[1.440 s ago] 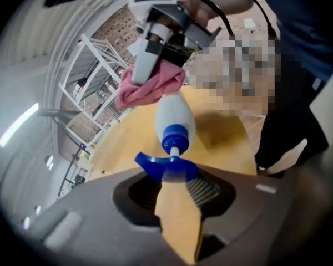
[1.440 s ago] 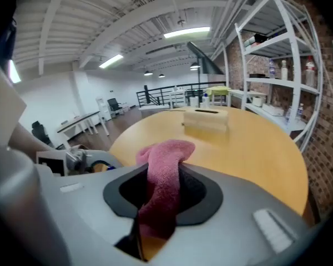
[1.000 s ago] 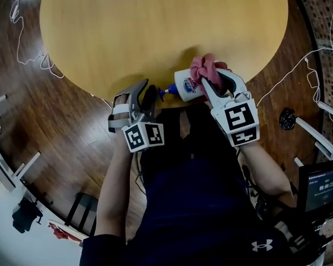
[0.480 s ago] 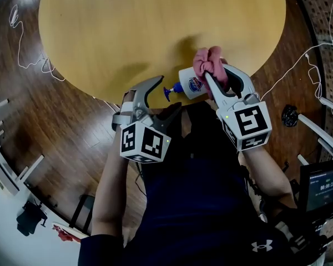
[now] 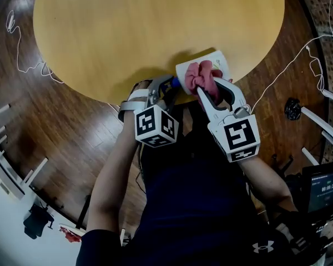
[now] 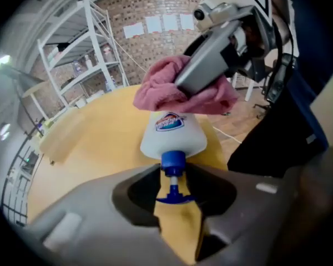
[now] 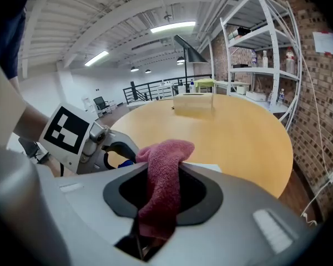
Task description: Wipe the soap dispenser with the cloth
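Pink cloth (image 5: 201,76) clamped in the right gripper (image 7: 158,195) rests on the soap dispenser (image 6: 172,134), steadied by the left gripper (image 6: 175,204), just closed on its pump (image 6: 173,173).

Far right, the monitor (image 5: 323,188) shows a timer, about 00:00:23 (digits tiny). The soap dispenser (image 6: 172,132) carries a red-and-blue label (image 6: 169,121), its wording too blurred. An Under Armour logo (image 5: 262,245) marks the dark shirt (image 5: 200,204).
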Demonstrator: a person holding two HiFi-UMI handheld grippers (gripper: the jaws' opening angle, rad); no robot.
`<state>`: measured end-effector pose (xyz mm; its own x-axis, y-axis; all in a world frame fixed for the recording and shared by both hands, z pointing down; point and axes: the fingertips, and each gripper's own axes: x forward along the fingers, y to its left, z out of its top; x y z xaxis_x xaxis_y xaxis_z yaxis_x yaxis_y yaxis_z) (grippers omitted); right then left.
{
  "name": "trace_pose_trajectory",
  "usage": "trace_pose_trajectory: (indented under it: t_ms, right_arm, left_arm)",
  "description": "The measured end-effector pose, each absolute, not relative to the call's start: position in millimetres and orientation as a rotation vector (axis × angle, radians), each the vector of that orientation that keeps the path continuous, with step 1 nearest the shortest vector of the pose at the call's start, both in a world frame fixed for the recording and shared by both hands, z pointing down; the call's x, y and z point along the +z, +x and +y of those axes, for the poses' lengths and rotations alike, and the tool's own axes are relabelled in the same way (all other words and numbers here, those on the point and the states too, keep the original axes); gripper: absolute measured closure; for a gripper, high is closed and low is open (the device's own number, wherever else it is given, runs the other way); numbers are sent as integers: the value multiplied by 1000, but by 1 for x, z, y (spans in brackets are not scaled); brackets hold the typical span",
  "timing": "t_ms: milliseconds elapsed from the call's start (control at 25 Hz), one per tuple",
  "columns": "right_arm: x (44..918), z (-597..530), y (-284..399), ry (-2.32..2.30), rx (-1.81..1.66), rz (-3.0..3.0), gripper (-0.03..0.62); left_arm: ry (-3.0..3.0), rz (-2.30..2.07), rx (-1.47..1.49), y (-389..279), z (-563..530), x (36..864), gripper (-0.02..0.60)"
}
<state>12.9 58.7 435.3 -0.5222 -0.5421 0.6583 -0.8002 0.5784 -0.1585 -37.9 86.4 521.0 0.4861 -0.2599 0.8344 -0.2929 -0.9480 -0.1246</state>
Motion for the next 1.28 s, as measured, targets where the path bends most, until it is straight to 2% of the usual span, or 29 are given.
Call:
trace_pose_trajectory:
  t_ms: [280, 680, 760, 1000, 1280]
  right_arm:
    - [457, 61, -3, 944, 414, -2241, 482]
    - [458, 20, 90, 1227, 418, -2108, 482]
    - [453, 21, 78, 1213, 431, -2111, 482]
    - [441, 60, -31, 871, 389, -2276, 482]
    - [455, 54, -11, 874, 389, -2253, 484]
  left_arm:
    - [2682, -631, 1384, -33, 80, 518, 449]
    - [2659, -657, 1374, -29, 84, 519, 448]
    - [2642, -673, 1384, -29, 84, 521, 448]
    - [2601, -728, 1415, -28, 88, 520, 449]
    - [2616, -765, 1379, -28, 89, 518, 449]
